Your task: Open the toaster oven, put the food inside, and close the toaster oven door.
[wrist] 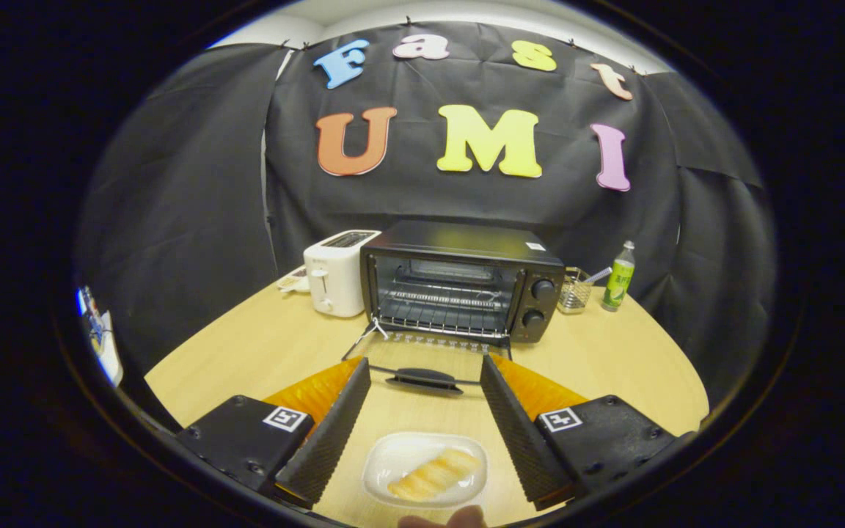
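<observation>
A black toaster oven (pixel 466 282) stands on the wooden table (pixel 246 352), its glass door (pixel 422 363) folded down flat toward me, handle (pixel 422 379) at the near edge. The wire rack (pixel 441 312) inside is bare. Between my fingers, low and close, a white plate (pixel 400 455) carries a piece of golden bread-like food (pixel 433 475). My gripper (pixel 424 367) is open, its ribbed black fingers (pixel 334 433) spread wide on both sides of the plate and touching nothing. A fingertip of a person's hand (pixel 443 519) shows just below the plate.
A white pop-up toaster (pixel 334 279) stands left of the oven. To the oven's right are a wire mesh holder (pixel 576 292) with utensils and a green bottle (pixel 619 277). The table's curved edge lies to the left and right.
</observation>
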Motion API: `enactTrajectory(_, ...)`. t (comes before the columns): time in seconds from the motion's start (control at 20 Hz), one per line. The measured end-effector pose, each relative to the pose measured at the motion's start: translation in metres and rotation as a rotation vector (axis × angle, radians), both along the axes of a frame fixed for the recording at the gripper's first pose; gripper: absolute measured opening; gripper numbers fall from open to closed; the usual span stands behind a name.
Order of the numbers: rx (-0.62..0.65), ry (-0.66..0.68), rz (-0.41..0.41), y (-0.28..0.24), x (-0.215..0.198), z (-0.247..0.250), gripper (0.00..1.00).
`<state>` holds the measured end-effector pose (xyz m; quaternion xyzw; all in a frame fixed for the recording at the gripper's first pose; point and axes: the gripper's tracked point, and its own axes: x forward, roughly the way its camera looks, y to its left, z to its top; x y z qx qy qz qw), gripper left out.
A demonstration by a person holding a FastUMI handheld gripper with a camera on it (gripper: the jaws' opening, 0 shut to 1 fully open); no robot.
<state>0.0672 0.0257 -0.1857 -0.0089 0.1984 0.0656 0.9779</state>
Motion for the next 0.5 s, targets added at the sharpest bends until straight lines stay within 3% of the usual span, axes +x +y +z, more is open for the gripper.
enactTrajectory(0.3,0.061,0.114,-0.054,-0.020,-0.048,-0.054,1.00)
enactTrajectory(0.5,0.104,0.213,-0.119,-0.026,-0.052,-0.096,1.00)
